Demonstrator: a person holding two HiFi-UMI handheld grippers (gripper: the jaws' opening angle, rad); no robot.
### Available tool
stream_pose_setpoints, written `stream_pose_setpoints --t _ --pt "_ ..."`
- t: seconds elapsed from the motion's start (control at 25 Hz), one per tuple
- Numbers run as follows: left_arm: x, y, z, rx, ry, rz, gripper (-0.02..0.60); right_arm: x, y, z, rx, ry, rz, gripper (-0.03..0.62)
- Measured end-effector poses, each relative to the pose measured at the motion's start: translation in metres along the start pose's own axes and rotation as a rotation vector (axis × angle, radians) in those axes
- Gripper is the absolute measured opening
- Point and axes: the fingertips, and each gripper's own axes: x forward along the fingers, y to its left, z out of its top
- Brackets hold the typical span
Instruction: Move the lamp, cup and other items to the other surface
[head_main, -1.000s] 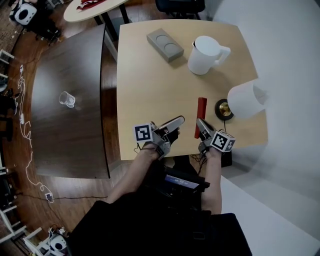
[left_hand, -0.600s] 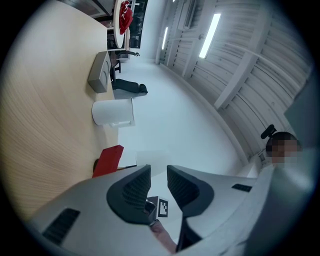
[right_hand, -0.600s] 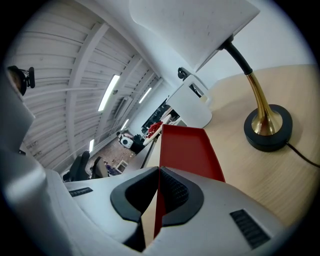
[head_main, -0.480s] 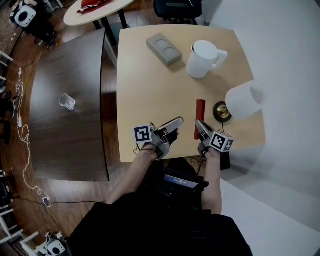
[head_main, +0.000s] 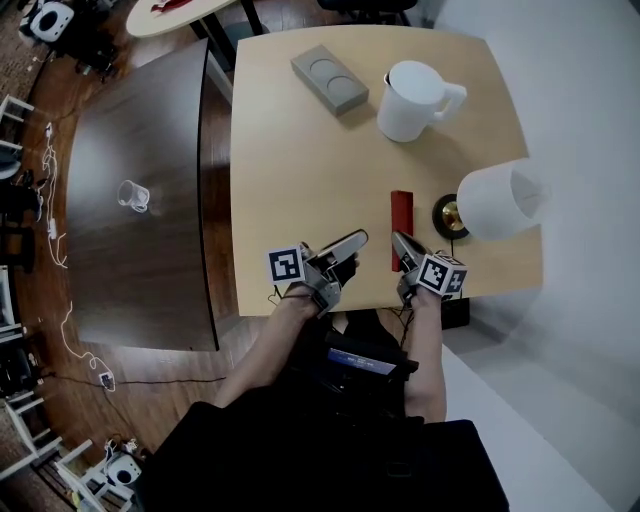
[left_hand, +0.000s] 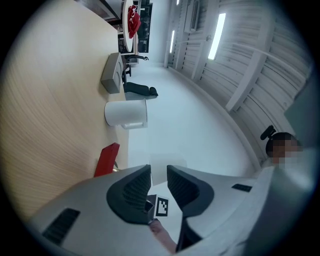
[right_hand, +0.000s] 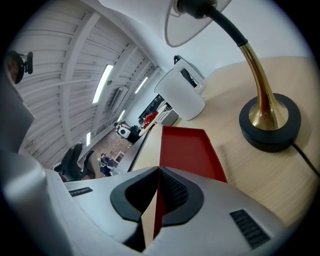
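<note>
Right gripper (right_hand: 159, 176) is pinching just the thin near rim of the red tray (right_hand: 187, 147), which lies on the light table (head_main: 300, 160) right beside the lamp (right_hand: 270, 119); left gripper (left_hand: 158, 176) is open and empty. A grip that skinny could let the tray swivel and clip the lamp.

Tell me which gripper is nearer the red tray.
Right. The right gripper sits over the red tray's near end; the left gripper hovers off to the tray's left, apart from it.
</note>
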Motion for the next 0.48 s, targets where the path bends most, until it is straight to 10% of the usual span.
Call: stream_pose_setpoints --t 0.48 --pt "0.02 0.026 0.008 -0.017 -0.016 0.047 0.115 0.038 -0.028 0.001 -0.127 0.11 -0.062 0.041"
